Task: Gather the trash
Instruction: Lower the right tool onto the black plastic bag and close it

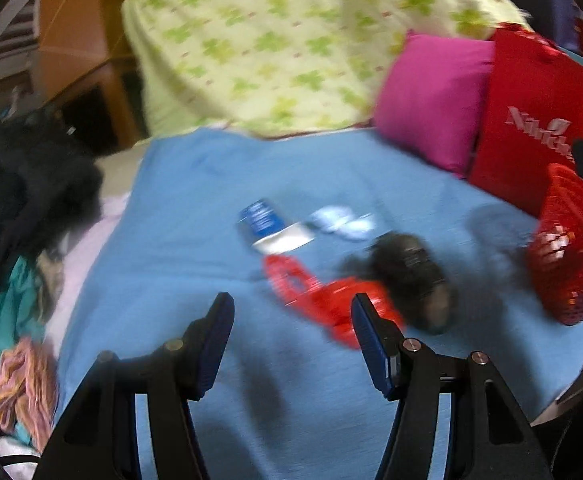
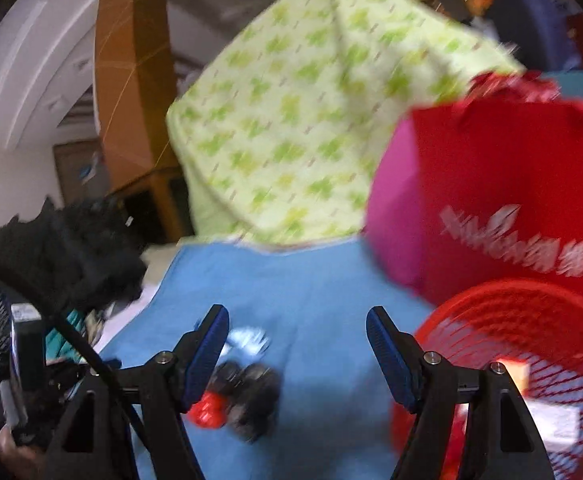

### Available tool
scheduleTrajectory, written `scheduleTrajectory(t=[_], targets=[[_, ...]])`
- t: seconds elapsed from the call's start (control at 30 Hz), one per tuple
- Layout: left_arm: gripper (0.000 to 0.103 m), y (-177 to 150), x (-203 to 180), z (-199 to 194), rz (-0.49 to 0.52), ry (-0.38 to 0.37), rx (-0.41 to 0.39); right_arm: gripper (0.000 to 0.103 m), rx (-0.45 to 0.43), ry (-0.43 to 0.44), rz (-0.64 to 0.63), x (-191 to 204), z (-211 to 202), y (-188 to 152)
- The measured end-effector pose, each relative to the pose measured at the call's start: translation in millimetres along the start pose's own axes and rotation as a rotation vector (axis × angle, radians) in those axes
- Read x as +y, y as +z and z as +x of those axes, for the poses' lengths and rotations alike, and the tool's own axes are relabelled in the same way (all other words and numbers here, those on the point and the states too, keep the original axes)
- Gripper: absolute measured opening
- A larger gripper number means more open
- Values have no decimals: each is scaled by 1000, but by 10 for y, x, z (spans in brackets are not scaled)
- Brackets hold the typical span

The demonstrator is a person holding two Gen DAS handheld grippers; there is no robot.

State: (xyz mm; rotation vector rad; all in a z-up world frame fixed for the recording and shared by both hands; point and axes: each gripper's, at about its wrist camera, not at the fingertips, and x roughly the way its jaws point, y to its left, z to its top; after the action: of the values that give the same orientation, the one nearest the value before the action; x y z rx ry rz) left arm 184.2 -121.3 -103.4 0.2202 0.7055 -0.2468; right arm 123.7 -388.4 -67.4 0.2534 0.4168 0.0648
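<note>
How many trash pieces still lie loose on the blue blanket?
4: blue-white wrapper, pale crumpled wad, red wrapper, dark lump. Blur may hide more.

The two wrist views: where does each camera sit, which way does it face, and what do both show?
Left wrist view: sits behind the open left tool, looking down on the blue sheet with scattered trash; only its fingers show.
Right wrist view: sits behind the open right tool, facing more level, red basket close beside it.
Shared: sheet, basket, green-patterned quilt, red bag.

Red wrapper (image 1: 331,300), blue-white packet (image 1: 271,228) on blue sheet (image 1: 195,208), red basket (image 1: 571,248) tilted
</note>
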Motion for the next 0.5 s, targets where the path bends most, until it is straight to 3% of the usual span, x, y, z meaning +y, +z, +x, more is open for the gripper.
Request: scheduleTrajectory(t=[0.23, 0.43, 0.5], targets=[[62, -217, 294, 159, -50, 6, 47, 75, 257, 102, 106, 104, 721, -281], [62, -328, 318, 223, -39, -17, 60, 74, 424, 128, 247, 78, 1253, -600], [62, -346, 338, 240, -41, -27, 65, 67, 462, 127, 294, 63, 1410, -682]])
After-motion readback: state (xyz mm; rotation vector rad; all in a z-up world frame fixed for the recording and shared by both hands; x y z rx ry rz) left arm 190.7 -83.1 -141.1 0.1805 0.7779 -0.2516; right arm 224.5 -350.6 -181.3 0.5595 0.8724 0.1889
